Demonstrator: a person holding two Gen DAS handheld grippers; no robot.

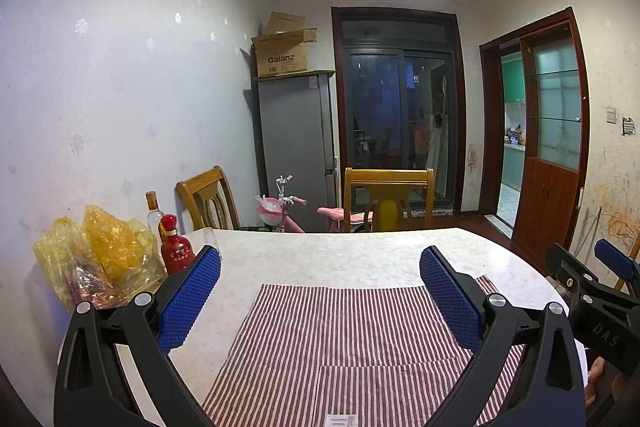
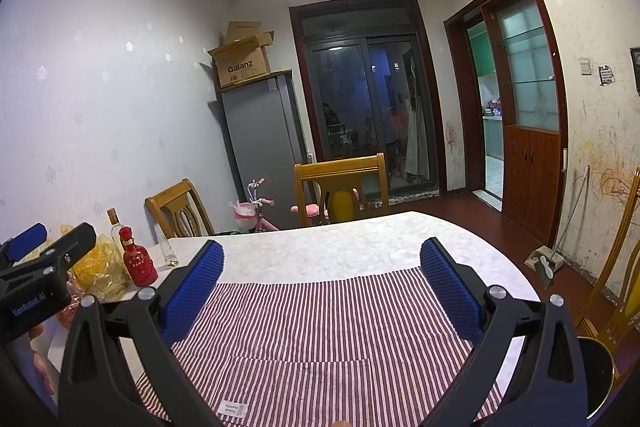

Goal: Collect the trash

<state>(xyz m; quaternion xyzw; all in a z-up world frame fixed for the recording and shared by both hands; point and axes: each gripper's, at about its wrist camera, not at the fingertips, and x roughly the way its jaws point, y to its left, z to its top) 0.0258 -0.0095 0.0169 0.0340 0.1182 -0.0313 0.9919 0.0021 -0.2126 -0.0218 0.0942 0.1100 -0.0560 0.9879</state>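
My left gripper [image 1: 320,259] is open and empty, held above a red-and-white striped cloth [image 1: 344,343] on a white marbled table [image 1: 340,251]. My right gripper [image 2: 322,255] is open and empty over the same cloth [image 2: 320,327], to the right of the left one. The right gripper also shows at the right edge of the left wrist view [image 1: 600,291]; the left gripper shows at the left edge of the right wrist view [image 2: 40,279]. A crumpled yellow plastic bag [image 1: 100,255] lies at the table's left edge by the wall, also in the right wrist view [image 2: 98,269]. No loose trash shows on the cloth.
A red bottle [image 1: 175,247], a clear bottle [image 1: 154,215] and a glass [image 1: 210,237] stand beside the bag. Two wooden chairs [image 1: 388,199] stand at the far side. A dark bin [image 2: 596,367] sits at the table's right. A grey fridge [image 1: 296,147] and a pink bicycle [image 1: 288,215] stand behind.
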